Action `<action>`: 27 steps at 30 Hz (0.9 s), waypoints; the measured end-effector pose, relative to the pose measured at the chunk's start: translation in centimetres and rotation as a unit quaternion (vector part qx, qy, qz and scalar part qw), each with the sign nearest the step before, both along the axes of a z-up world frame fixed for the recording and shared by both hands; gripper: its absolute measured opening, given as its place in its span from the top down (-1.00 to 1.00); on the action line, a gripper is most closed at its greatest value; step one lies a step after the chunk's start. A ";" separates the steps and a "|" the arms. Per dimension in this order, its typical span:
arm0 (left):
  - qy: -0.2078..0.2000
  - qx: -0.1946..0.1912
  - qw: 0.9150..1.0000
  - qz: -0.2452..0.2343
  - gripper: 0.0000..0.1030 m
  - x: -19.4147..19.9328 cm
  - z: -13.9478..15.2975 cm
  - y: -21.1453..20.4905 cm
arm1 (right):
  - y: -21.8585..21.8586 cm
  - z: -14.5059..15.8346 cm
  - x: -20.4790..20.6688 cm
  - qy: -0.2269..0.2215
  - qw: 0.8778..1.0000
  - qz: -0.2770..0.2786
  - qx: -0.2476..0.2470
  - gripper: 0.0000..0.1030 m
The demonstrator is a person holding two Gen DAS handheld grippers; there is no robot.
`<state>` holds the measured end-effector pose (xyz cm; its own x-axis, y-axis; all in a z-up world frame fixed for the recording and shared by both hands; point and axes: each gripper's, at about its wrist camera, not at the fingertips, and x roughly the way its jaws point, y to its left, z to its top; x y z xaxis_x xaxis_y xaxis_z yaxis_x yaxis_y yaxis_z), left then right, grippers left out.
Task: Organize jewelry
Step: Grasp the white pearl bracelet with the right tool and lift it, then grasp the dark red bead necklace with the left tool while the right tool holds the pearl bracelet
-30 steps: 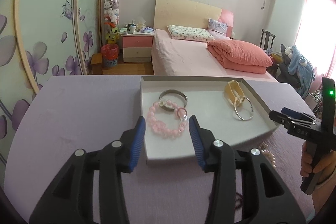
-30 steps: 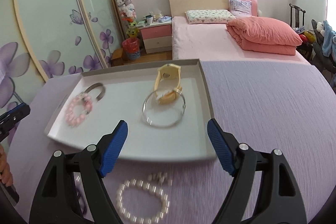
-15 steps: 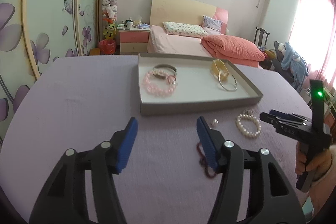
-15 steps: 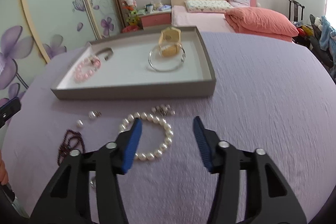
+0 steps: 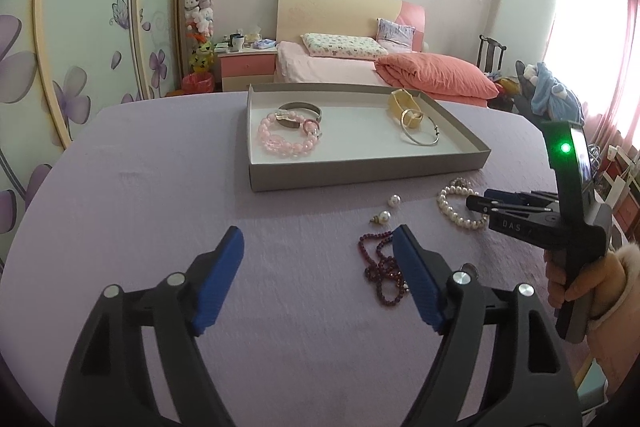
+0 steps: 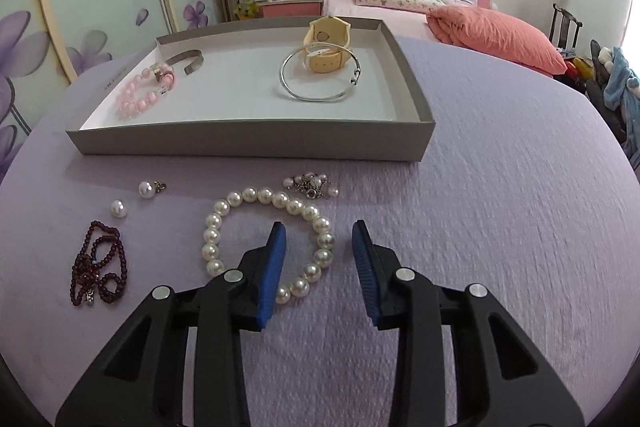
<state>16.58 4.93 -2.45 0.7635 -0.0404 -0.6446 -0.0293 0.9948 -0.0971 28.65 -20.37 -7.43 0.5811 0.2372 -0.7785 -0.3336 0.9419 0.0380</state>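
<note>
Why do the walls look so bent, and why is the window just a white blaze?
Both views come through a fisheye lens, so the wardrobe doors bow and the corners go black. In the left wrist view the window is overexposed, washing out the curtain. In the right wrist view the light is even, the pearl bracelet is sharp, and the purple tablecloth smears slightly toward the right edge.

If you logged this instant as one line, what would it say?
right claw: closing around pearl bracelet, no grip yet | left claw: opening, empty | tray: four pieces inside
</note>
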 end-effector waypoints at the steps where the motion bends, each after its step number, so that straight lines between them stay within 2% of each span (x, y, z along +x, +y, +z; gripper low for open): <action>1: 0.001 0.001 1.000 0.000 -0.47 0.0 -0.1 0.0 | 0.0 0.0 0.0 0.000 1.000 0.001 0.000 0.31; 8: 0.010 -0.001 1.000 -0.005 -0.50 0.4 -0.7 -0.5 | -0.4 0.1 0.0 0.005 1.000 0.010 0.002 0.37; 9: 0.012 -0.001 1.000 -0.007 -0.50 0.5 -0.8 -0.5 | -0.4 0.1 0.0 0.004 1.000 0.013 0.002 0.43; 11: 0.017 -0.003 1.000 -0.010 -0.50 0.6 -1.1 -0.8 | -0.4 0.2 0.0 0.005 1.000 0.019 0.005 0.80; 17: 0.036 -0.004 0.999 -0.028 -0.61 1.5 -2.2 -2.1 | -1.3 0.7 -0.5 0.011 0.999 0.022 0.024 0.81; 21: 0.050 0.004 0.998 -0.038 -0.63 2.4 -2.9 -3.7 | -2.8 2.9 -1.2 -0.014 0.998 0.008 0.060 0.81; 27: 0.079 0.019 0.996 -0.034 -0.63 4.1 -4.4 -5.8 | -3.9 5.4 -2.0 -0.040 0.996 0.008 0.078 0.80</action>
<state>20.73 -0.86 -6.83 0.6492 -0.0618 -0.7581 0.0266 0.9979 -0.0585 26.69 -24.28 -2.05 0.6359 0.3605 -0.6824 -0.3559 0.9215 0.1552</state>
